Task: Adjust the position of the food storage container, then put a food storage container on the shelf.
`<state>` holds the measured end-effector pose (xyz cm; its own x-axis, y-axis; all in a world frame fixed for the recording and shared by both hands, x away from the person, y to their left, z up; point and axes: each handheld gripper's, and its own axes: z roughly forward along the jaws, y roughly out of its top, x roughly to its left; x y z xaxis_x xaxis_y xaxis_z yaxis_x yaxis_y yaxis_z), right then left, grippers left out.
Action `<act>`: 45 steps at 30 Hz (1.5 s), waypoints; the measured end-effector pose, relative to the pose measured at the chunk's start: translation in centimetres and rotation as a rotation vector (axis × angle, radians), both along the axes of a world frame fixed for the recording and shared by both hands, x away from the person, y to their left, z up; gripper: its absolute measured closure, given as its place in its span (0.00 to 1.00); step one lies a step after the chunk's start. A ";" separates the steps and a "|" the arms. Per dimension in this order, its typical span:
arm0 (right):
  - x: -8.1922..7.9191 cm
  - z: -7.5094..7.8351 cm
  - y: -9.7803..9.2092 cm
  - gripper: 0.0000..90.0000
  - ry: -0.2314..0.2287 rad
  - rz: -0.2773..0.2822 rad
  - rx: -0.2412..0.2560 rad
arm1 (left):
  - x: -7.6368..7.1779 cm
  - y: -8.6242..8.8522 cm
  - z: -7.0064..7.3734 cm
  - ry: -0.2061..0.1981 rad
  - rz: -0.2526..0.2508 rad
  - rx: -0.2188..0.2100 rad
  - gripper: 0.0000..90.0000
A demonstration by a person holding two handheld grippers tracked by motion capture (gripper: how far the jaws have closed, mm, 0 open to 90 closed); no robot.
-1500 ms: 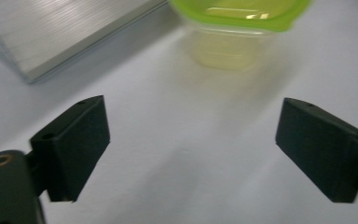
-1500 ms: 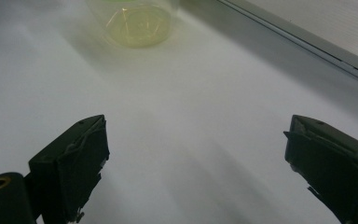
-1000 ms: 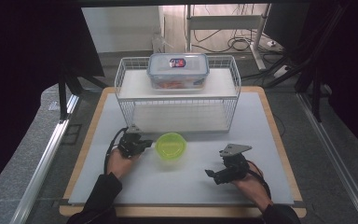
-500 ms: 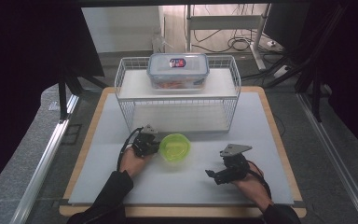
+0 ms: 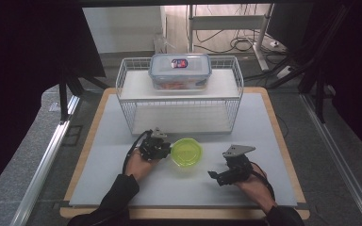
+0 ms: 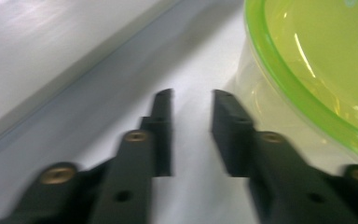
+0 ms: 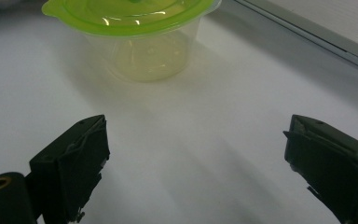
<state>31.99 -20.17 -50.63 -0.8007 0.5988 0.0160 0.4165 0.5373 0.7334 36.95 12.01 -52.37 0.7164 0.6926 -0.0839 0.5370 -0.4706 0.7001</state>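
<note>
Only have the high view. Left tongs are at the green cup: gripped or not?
Observer: Not gripped. In the left gripper view the left tongs are slightly open with nothing between them; the cup sits beside one jaw.
Operator: Right tongs?
Observer: In the right gripper view the right tongs are wide open and empty, pointed at the cup but short of it.
Operator: Anything in the cup?
Observer: The green lid is on; the clear body below it looks empty.
</note>
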 end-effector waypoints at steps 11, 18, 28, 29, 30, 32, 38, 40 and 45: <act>1.0 0.5 -0.4 0.00 0.053 -0.024 0.046 | -4.8 3.4 1.8 -0.084 0.058 -0.027 0.15; 1.9 1.3 -0.4 0.10 0.126 -0.052 0.062 | -7.7 4.0 1.8 -0.122 0.036 0.008 0.05; 5.1 3.3 1.3 0.30 0.138 -0.040 0.132 | -11.0 4.7 1.3 -0.142 0.045 0.048 0.06; 5.6 3.4 1.8 0.34 0.133 -0.033 0.137 | -11.1 4.8 1.3 -0.142 0.046 0.046 0.06; 5.8 3.5 2.1 0.35 0.129 -0.024 0.134 | -11.2 4.8 1.3 -0.141 0.045 0.044 0.06; 6.4 3.6 2.9 0.39 0.119 -0.018 0.127 | -11.4 5.0 1.2 -0.136 0.043 0.044 0.07; 8.6 3.6 5.5 0.48 0.132 0.021 0.116 | -11.7 5.1 1.1 -0.136 0.036 0.049 0.07; 9.0 3.3 6.0 0.50 0.148 0.029 0.110 | -11.7 5.1 1.1 -0.135 0.033 0.047 0.07; 9.9 2.2 6.1 0.61 0.224 0.048 0.138 | -11.7 4.9 1.0 -0.132 0.024 0.052 0.07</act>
